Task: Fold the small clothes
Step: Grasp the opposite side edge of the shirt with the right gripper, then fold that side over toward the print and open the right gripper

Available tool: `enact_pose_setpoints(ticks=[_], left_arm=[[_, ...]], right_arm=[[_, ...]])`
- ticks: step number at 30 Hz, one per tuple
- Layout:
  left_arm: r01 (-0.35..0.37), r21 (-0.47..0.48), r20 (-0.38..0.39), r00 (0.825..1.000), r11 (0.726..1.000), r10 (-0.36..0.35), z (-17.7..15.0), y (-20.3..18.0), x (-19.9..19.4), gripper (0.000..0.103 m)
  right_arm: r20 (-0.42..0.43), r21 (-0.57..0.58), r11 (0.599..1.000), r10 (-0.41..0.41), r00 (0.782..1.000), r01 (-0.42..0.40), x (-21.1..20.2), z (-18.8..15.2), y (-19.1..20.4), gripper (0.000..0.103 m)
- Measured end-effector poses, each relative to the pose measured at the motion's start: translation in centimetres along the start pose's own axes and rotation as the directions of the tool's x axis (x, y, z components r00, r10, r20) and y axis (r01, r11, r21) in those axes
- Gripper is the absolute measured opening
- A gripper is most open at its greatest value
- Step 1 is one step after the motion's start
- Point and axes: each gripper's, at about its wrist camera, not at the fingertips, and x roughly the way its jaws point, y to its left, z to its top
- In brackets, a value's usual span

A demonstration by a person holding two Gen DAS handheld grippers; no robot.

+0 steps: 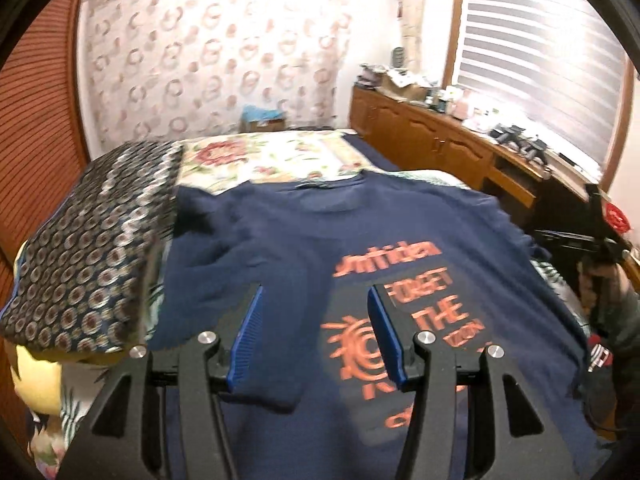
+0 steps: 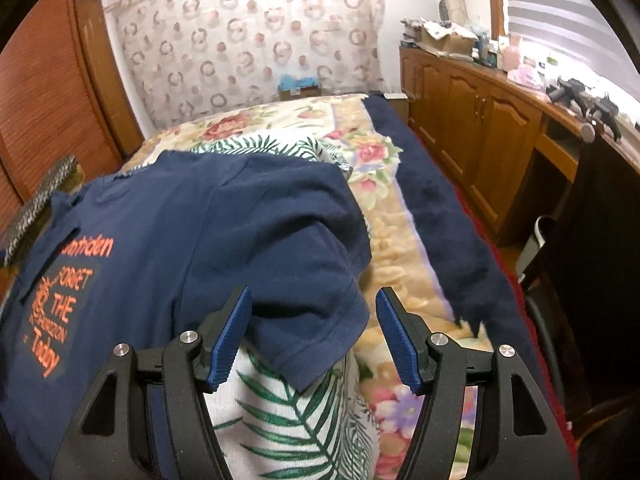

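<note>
Atop the floral bedspread (image 2: pixel 384 248), navy T-shirt (image 1: pixel 304 240) under both spread-open grippers, left gripper (image 1: pixel 316 300), right gripper (image 2: pixel 314 300).

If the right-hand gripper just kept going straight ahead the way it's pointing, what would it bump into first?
Most likely the short sleeve of the navy T-shirt, which lies right between and just beyond the open right gripper, over the leaf-print sheet. Depth is hard to judge here.

Ring-patterned wall (image 1: pixel 208 52), wooden cabinets (image 2: pixel 472 120), bright striped blind (image 1: pixel 536 52), louvred door (image 2: pixel 44 92).
</note>
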Motion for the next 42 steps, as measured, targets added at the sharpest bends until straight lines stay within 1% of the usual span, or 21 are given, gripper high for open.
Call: enact_pose_setpoints(ticks=[5,8,11,17,18,19,20,21,22,23,24,25,27,29,31,33,35,38,40,42], left_arm=[[0.037,0.024,0.004,0.999,0.999,-0.037,0.2,-2.3,-0.1,0.052],[0.049,0.032,0.001,0.999,0.998,-0.049,0.0,-3.1,-0.2,0.052],[0.057,0.038,-0.005,0.998,0.998,-0.056,-0.3,-3.6,0.0,0.052],[0.065,0.031,-0.029,0.998,0.997,-0.064,-1.0,-4.1,0.8,0.052],[0.065,0.028,-0.032,0.997,0.997,-0.064,-1.1,-4.2,0.9,0.052],[0.067,0.026,-0.037,0.997,0.997,-0.066,-1.3,-4.2,1.0,0.052],[0.069,0.025,-0.039,0.997,0.997,-0.068,-1.3,-4.3,1.1,0.052],[0.069,0.025,-0.041,0.997,0.997,-0.068,-1.4,-4.3,1.2,0.052],[0.067,0.025,-0.044,0.997,0.997,-0.066,-1.5,-4.4,1.3,0.052],[0.065,0.025,-0.046,0.997,0.998,-0.064,-1.6,-4.4,1.3,0.052],[0.066,0.024,-0.047,0.997,0.998,-0.064,-1.7,-4.4,1.4,0.052],[0.066,0.023,-0.047,0.997,0.998,-0.065,-1.7,-4.4,1.4,0.052],[0.066,0.023,-0.052,0.997,0.998,-0.065,-1.9,-4.5,1.6,0.052],[0.063,0.024,-0.054,0.997,0.998,-0.061,-2.0,-4.6,1.7,0.052],[0.061,0.024,-0.053,0.997,0.998,-0.059,-2.0,-4.6,1.7,0.052],[0.06,0.023,-0.052,0.997,0.998,-0.059,-2.1,-4.5,1.7,0.052],[0.059,0.021,-0.05,0.997,0.998,-0.058,-2.1,-4.4,1.6,0.052],[0.055,0.018,-0.047,0.997,0.998,-0.054,-2.0,-4.3,1.4,0.052],[0.054,0.018,-0.045,0.998,0.998,-0.053,-2.1,-4.1,1.3,0.052],[0.053,0.017,-0.041,0.998,0.998,-0.052,-2.1,-4.1,1.1,0.052]], right_arm=[[-0.023,0.033,0.999,0.033,0.999,-0.032,0.9,0.5,-0.8,0.066],[-0.049,0.066,0.996,0.055,0.997,-0.052,1.7,0.6,-1.6,0.064],[-0.054,0.098,0.993,0.076,0.996,-0.07,1.9,0.7,-2.4,0.063],[-0.095,0.145,0.985,0.108,0.99,-0.093,2.4,0.3,-3.4,0.056],[-0.097,0.147,0.984,0.114,0.989,-0.099,2.3,0.3,-3.3,0.053],[-0.102,0.149,0.984,0.118,0.988,-0.102,2.3,0.3,-3.3,0.048],[-0.104,0.151,0.983,0.123,0.987,-0.107,2.2,0.2,-3.4,0.045],[-0.103,0.153,0.982,0.128,0.986,-0.111,2.1,0.2,-3.4,0.038],[-0.102,0.15,0.981,0.139,0.985,-0.123,2.0,0.3,-3.3,0.028],[-0.1,0.14,0.982,0.141,0.985,-0.126,1.9,0.4,-3.1,0.024],[-0.098,0.123,0.986,0.129,0.987,-0.116,1.6,0.5,-2.9,0.013],[-0.096,0.108,0.988,0.117,0.988,-0.107,1.5,0.6,-2.6,0.009],[-0.074,0.057,0.997,0.053,0.996,-0.049,0.7,1.0,-1.7,0.006],[-0.055,0.025,0.999,0.031,0.998,-0.03,0.2,1.6,-1.0,0.005],[-0.01,-0.018,1.0,0.001,1.0,-0.002,-0.8,2.4,0.3,0.004],[0.028,-0.055,0.999,0.001,1.0,0.0,-1.5,3.2,1.6,0.004],[0.058,-0.097,0.995,0.021,0.998,-0.015,-2.1,4.0,3.4,0.004],[0.085,-0.171,0.983,0.081,0.993,-0.066,-2.7,5.1,7.0,0.004],[0.075,-0.233,0.966,0.135,0.988,-0.115,-2.7,5.2,9.9,0.004],[0.03,-0.305,0.939,0.173,0.984,-0.156,-1.9,4.6,12.8,0.004]])
